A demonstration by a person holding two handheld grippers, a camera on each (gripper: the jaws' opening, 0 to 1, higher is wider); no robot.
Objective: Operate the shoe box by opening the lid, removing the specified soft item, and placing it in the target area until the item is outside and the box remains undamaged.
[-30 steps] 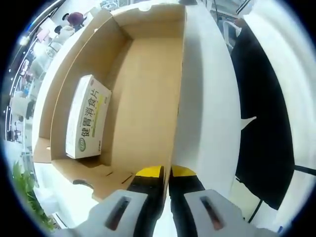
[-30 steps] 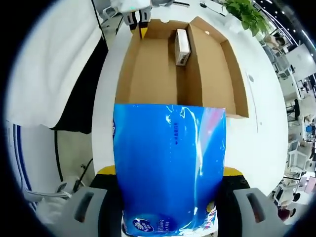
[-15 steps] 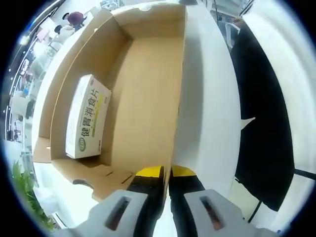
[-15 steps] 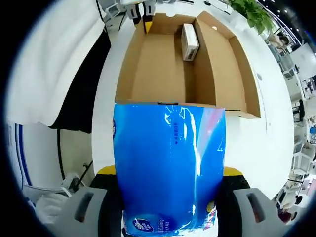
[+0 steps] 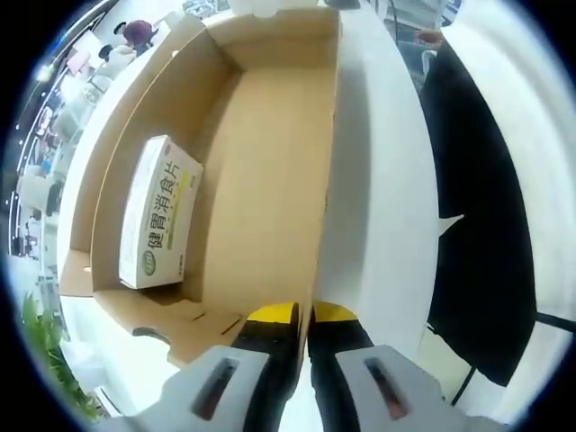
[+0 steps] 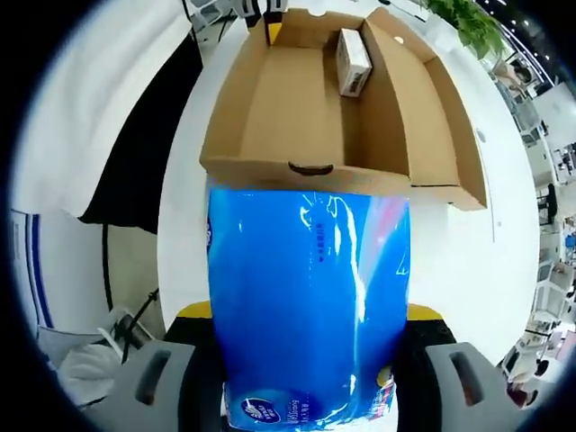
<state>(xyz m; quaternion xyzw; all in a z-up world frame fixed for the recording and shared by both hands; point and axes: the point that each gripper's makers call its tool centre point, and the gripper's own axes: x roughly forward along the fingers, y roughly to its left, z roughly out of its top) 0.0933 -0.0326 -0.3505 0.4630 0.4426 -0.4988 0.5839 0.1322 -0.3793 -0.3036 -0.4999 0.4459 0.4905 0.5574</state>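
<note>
A white table (image 6: 504, 270) carried the open cardboard box (image 6: 297, 117), with a green plant (image 6: 468, 22) past its far corner and a black cloth (image 5: 477, 225) hanging off the table's edge beside the box. The box (image 5: 261, 180) held one small white carton (image 5: 160, 214), lying flat against a side wall; the same carton (image 6: 354, 61) sat at the far end in the right gripper view. The blue soft pack (image 6: 309, 306) was outside the box, just in front of its near wall, clamped between the jaws of the right gripper (image 6: 309, 315). The left gripper (image 5: 303, 315) had its jaws pinched together on the box's wall edge.
</note>
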